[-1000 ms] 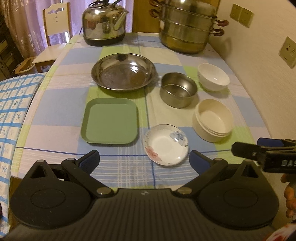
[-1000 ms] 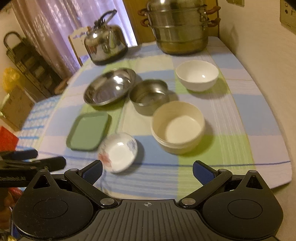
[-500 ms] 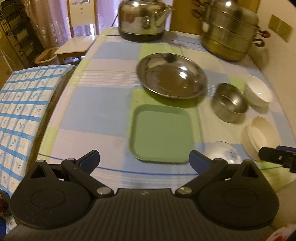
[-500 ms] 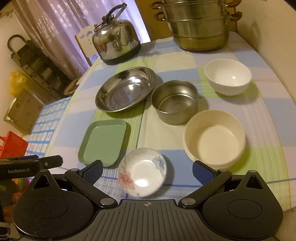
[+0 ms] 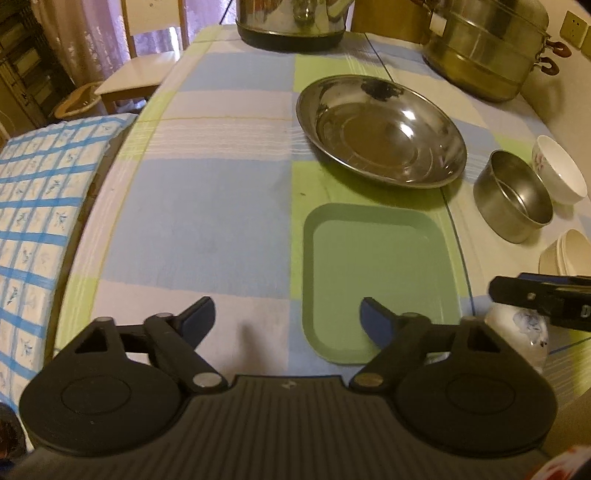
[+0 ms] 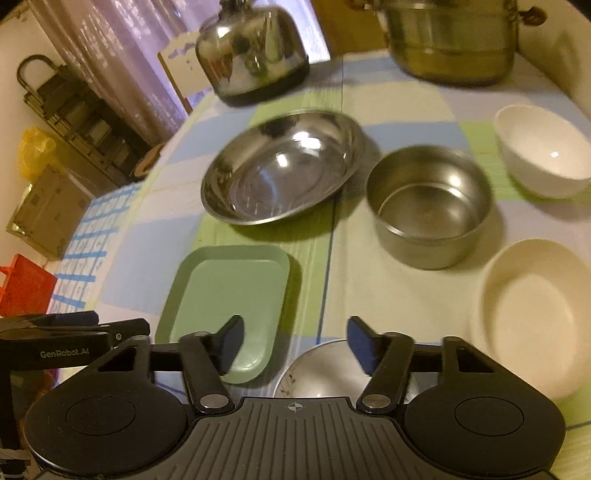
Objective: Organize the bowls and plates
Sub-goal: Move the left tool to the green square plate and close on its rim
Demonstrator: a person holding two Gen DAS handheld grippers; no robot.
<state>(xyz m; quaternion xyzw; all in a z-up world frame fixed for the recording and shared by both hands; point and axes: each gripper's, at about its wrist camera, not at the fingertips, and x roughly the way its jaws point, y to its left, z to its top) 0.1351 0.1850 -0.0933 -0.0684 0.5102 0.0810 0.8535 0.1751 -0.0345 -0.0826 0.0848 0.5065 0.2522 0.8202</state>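
On the checked tablecloth lie a green square plate [image 5: 380, 277] [image 6: 225, 302], a wide steel dish [image 5: 380, 129] [image 6: 284, 166], a steel bowl [image 5: 513, 195] [image 6: 428, 206], a white bowl [image 5: 561, 170] [image 6: 543, 147], stacked cream bowls [image 5: 569, 254] [image 6: 532, 317] and a small flowered saucer [image 5: 521, 332] [image 6: 325, 373]. My left gripper [image 5: 286, 319] is open, low over the table at the green plate's near left corner. My right gripper [image 6: 295, 343] is open, just above the saucer, its fingers straddling the far rim. Each gripper shows in the other's view.
A steel kettle [image 5: 291, 18] [image 6: 251, 59] and a stacked steamer pot [image 5: 487, 48] [image 6: 450, 40] stand at the table's far end. A wall runs along the right. A chair [image 5: 144, 74] and a blue-checked surface [image 5: 40, 206] lie left of the table.
My left gripper has swung left and closer to the green plate. My right gripper has moved forward and down over the saucer. Both jaws have narrowed somewhat.
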